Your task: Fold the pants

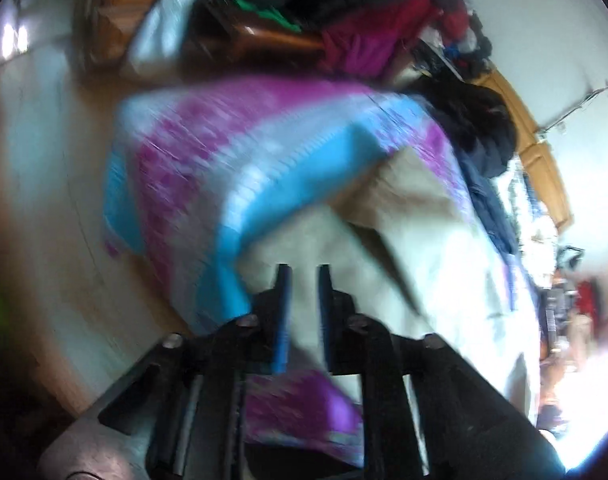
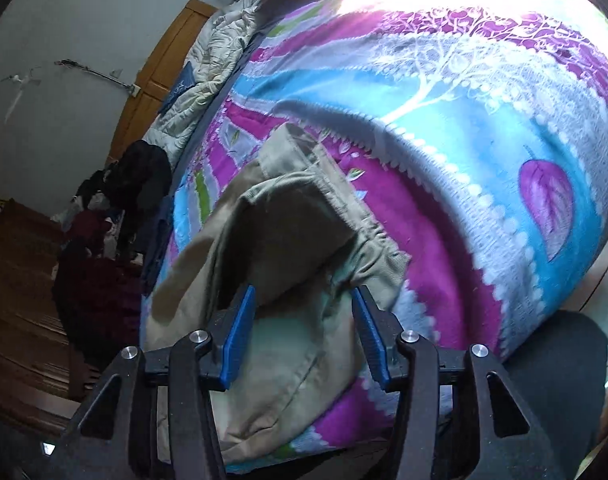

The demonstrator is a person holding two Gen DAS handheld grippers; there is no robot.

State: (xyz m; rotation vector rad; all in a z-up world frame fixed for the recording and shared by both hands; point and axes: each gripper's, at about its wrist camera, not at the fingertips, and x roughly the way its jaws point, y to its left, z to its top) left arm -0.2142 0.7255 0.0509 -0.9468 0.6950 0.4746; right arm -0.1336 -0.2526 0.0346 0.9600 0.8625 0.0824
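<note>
Left gripper point(image 1: 304, 276) hovering over beige cotton pants point(image 1: 384, 264), blue pads narrowly apart, cloth visible through the gap; view badly blurred, so not telling whether anything is pinched. Pants lying on the purple-and-blue patterned bedspread point(image 2: 484, 152), one layer flipped over, waistband point(image 2: 304, 152) pointing away in the right view. Right gripper point(image 2: 304, 300) sitting wide open above the rumpled fabric, holding nothing.

Risks, judging from here: grabbing bedspread along with trouser cloth, since both are soft and touching; pinching only one layer, leaving the fold lopsided.

Room: pants lying near the bed's near edge, so dragging toward it risking a slide off. Dark clothes pile point(image 2: 143, 184) crowding the left side; open bedspread to the right looking free for laying flat.
</note>
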